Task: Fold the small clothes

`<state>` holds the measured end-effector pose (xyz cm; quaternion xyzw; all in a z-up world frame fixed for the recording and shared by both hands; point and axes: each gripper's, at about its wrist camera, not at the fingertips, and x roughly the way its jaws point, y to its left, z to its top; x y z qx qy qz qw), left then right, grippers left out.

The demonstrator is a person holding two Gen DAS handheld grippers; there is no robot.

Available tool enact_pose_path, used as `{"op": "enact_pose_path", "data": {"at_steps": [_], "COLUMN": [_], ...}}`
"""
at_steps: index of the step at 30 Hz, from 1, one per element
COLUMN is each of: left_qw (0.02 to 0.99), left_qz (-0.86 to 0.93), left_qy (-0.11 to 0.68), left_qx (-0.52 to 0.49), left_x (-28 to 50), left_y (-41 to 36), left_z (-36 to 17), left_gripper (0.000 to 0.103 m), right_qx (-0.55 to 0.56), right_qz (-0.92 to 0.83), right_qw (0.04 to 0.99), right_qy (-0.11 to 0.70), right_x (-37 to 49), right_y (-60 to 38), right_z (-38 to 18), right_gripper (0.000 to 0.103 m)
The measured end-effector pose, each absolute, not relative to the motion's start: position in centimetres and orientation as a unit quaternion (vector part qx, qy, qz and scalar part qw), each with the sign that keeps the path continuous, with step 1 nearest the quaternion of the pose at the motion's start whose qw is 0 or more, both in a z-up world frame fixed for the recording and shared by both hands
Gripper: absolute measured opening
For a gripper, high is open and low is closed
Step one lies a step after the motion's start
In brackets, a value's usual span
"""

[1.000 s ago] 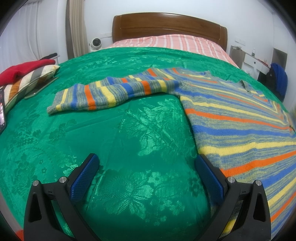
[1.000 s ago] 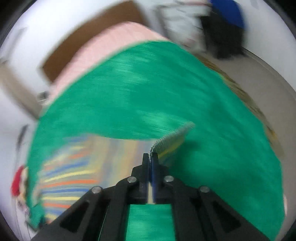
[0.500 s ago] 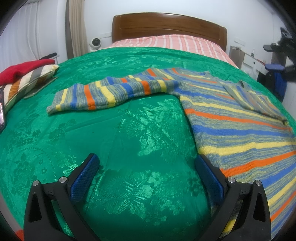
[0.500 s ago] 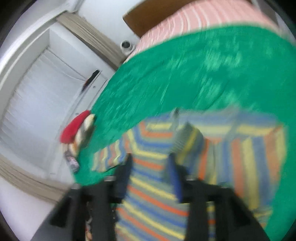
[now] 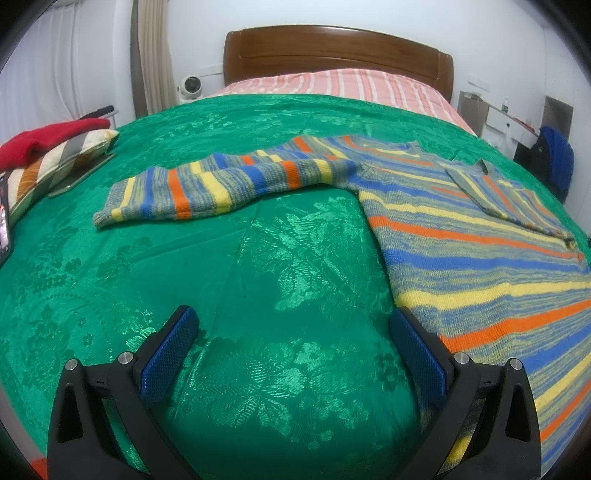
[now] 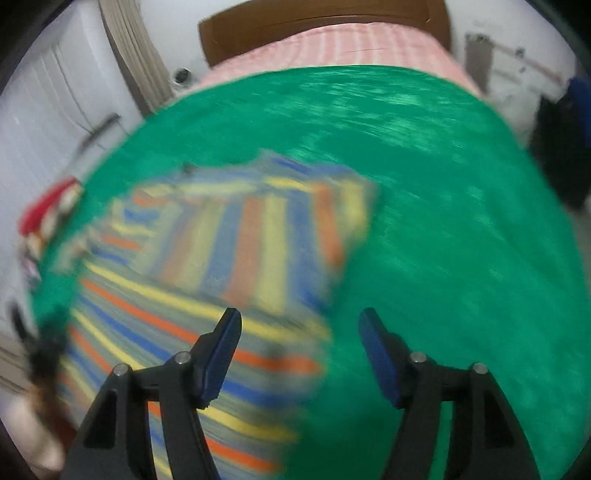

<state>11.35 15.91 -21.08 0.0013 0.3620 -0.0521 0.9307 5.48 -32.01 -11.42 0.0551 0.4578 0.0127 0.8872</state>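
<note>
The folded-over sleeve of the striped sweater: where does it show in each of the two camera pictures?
Left wrist view: the folded sleeve lies at the right, on the sweater's body, far above the open left gripper.
Right wrist view: the sleeve sits centre-left, blurred, above the right gripper, whose jaws are opening with nothing between them.
Shared landmark: the wooden headboard at the top.

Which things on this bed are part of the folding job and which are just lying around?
Job:
- striped knitted sweater, one sleeve folded over, the other sleeve spread out
- green patterned bedspread

Lying about:
- red cloth
- striped cushion
- white round fan
- blue garment
</note>
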Motion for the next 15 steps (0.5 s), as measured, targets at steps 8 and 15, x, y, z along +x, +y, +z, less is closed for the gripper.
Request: {"op": "enact_pose_path", "data": {"at_steps": [8, 15], "left_qw": [0.931, 0.931], "left_qz": [-0.052, -0.052], "left_qy": [0.362, 0.362], "left_qx": [0.001, 0.002], "left_x": [11.3, 11.3], "left_y": [15.9, 15.9], "left_z": [-21.1, -21.1], "left_gripper": [0.103, 0.103], "right_qx": [0.092, 0.141], "right_qz": [-0.094, -0.085], "right_qw": [0.914, 0.913], "right_qy": [0.383, 0.373], "right_x": [-2.3, -2.9], "right_y": [-36.7, -38.5], "right_z": [-13.8, -16.6], "right_gripper": [0.069, 0.082]}}
